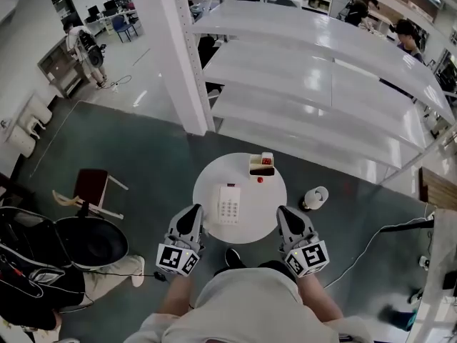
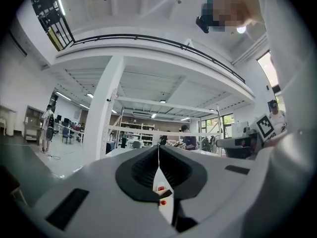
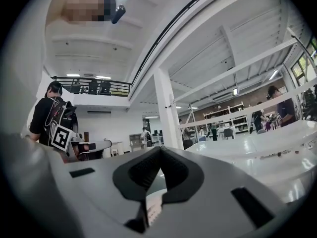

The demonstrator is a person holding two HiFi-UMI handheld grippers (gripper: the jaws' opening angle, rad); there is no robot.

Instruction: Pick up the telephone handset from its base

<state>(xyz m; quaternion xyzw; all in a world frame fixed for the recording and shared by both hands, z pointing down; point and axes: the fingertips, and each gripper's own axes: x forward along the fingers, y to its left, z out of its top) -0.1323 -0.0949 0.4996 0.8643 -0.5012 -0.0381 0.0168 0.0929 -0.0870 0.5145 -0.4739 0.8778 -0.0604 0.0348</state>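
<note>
A white telephone (image 1: 228,203) with a keypad lies on a small round white table (image 1: 208,184); its handset rests on the base. My left gripper (image 1: 194,210) hangs at the table's near left edge and my right gripper (image 1: 284,211) at its near right edge, the phone between them and a little beyond. Both point level across the table. The left gripper (image 2: 159,148) is shut with nothing in it. The right gripper (image 3: 160,150) also has its pads together and holds nothing. A strip of the phone (image 3: 152,212) shows below its jaws.
A small open box (image 1: 262,164) with a red piece and a red dot (image 1: 260,180) sit at the table's far side. A black round seat (image 1: 89,241) and a dark chair (image 1: 91,184) stand left, a white round object (image 1: 315,197) right, and white shelving (image 1: 321,84) with a pillar (image 1: 178,48) beyond.
</note>
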